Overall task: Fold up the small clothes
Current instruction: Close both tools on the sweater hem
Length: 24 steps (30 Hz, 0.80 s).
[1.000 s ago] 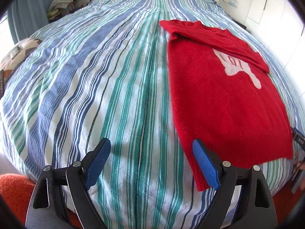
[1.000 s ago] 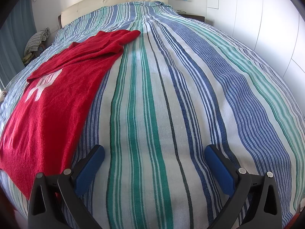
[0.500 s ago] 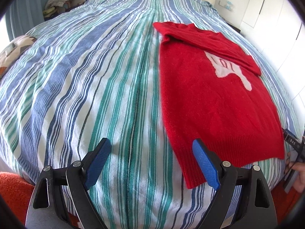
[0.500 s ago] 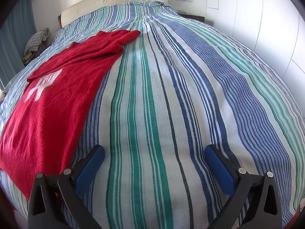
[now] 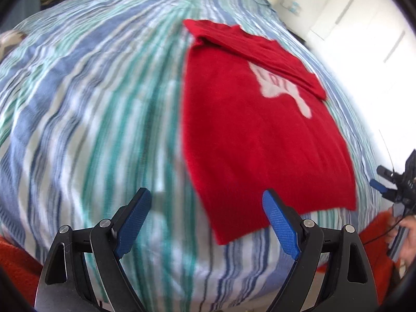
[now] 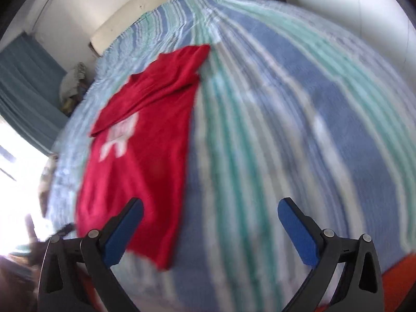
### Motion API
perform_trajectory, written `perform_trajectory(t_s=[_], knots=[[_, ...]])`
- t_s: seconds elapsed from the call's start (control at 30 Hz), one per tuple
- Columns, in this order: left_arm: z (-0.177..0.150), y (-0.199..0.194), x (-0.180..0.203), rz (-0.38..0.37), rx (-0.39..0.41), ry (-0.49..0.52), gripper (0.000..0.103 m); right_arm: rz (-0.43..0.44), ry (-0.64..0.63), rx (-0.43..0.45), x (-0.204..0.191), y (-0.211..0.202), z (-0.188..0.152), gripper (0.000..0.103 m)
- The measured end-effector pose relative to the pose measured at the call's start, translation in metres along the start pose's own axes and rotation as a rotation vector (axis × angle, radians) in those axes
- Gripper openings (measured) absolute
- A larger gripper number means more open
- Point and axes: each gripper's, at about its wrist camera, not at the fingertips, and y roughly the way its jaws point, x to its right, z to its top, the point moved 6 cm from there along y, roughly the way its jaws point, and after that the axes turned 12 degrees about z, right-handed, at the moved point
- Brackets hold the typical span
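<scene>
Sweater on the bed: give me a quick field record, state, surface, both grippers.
garment: red sweater, white motif on it
state: lying mostly flat, far part folded over across the top
surface: striped bedspread
left gripper: open, nothing between the pads, above the near hem
right gripper: open, empty, sweater to its left
contact: neither gripper touches the sweater
image quality: both views motion-blurred

This is a bedroom in a home. A big bed (image 6: 299, 119) with a stripy cover fills it, with a soft headboard (image 6: 156, 2), a blue curtain (image 6: 23, 88) and white cupboard doors (image 5: 364, 26).
</scene>
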Motion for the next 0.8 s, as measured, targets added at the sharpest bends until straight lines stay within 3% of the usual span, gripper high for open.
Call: perform_trajectory(t_s=[0.1, 0.2, 0.3, 0.33, 0.37, 0.4, 0.53, 0.63, 0.8], knots=[[-0.006, 0.006, 0.014, -0.01, -0.023, 0.045, 0.084, 0.145, 0.068, -0.07, -0.017, 0.015, -0.025, 0.093], [-0.009, 0.011, 0.019, -0.032, -0.055, 0.039, 0.064, 0.195, 0.138, -0.142, -0.018, 0.042, -0.044, 0.08], [-0.011, 0.013, 0.023, -0.06, -0.073, 0.041, 0.034, 0.188, 0.122, -0.174, -0.023, 0.061, -0.053, 0.059], [-0.011, 0.014, 0.023, -0.061, -0.083, 0.038, 0.011, 0.191, 0.11, -0.185, -0.026, 0.065, -0.054, 0.038], [-0.011, 0.016, 0.022, -0.064, -0.094, 0.027, 0.006, 0.181, 0.105, -0.195, -0.026, 0.068, -0.055, 0.013], [-0.011, 0.017, 0.02, -0.073, -0.098, 0.011, 0.006, 0.163, 0.104, -0.202, -0.025, 0.07, -0.055, 0.005], [-0.008, 0.002, 0.013, -0.117, -0.088, -0.065, 0.004, 0.173, 0.091, -0.142, -0.032, 0.053, -0.046, 0.005], [0.007, -0.015, 0.011, -0.194, -0.067, -0.134, 0.003, 0.208, 0.08, -0.077, -0.044, 0.039, -0.026, 0.005], [0.087, -0.011, 0.013, -0.294, -0.008, -0.225, 0.003, 0.254, 0.05, 0.052, -0.059, 0.041, 0.052, 0.005]])
